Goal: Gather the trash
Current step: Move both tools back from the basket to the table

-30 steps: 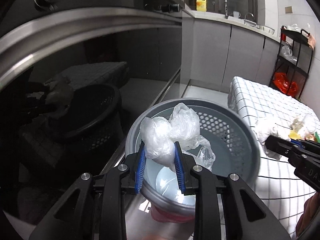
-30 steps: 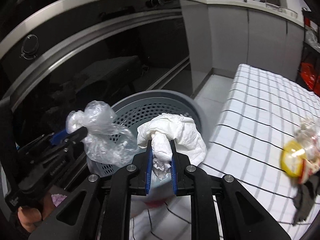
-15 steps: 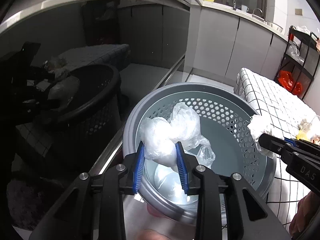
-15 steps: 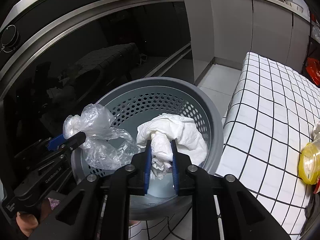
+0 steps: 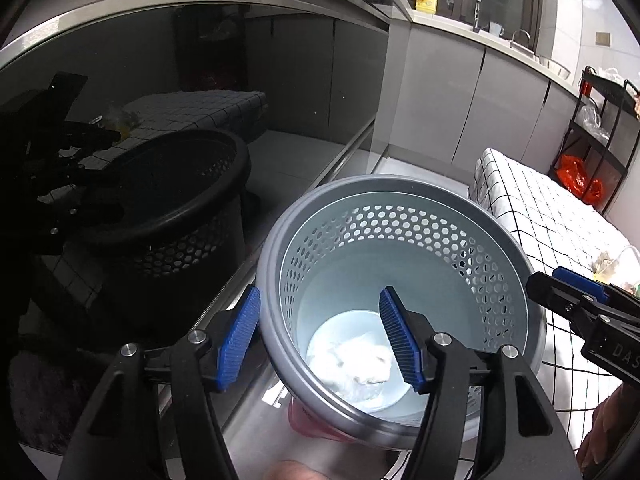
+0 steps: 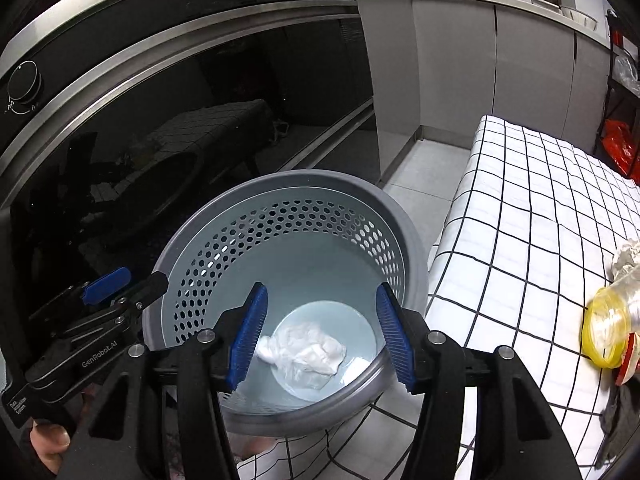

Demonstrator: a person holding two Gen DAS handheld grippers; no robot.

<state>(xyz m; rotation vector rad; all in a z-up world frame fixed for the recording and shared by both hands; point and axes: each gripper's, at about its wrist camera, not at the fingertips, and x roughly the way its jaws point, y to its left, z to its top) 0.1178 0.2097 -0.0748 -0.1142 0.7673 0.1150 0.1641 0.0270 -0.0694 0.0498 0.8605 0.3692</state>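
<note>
Gaping wide over grey perforated bin [image 6: 404,240], right gripper [image 6: 322,334] holds nothing. Crumpled white trash wad [image 6: 304,350] lies on bin floor, directly below, between its blue pads [image 6: 248,332], long axis running side to side. Left gripper [image 5: 320,338] likewise spread, empty, straddling bin's near rim. Yellow-capped bottle [image 6: 608,330] lies on checkered cloth [image 6: 520,216], right of bin.

Left gripper [image 5: 320,336] spread wide over grey perforated bin [image 5: 404,216], white crumpled trash [image 5: 356,364] at bottom
</note>
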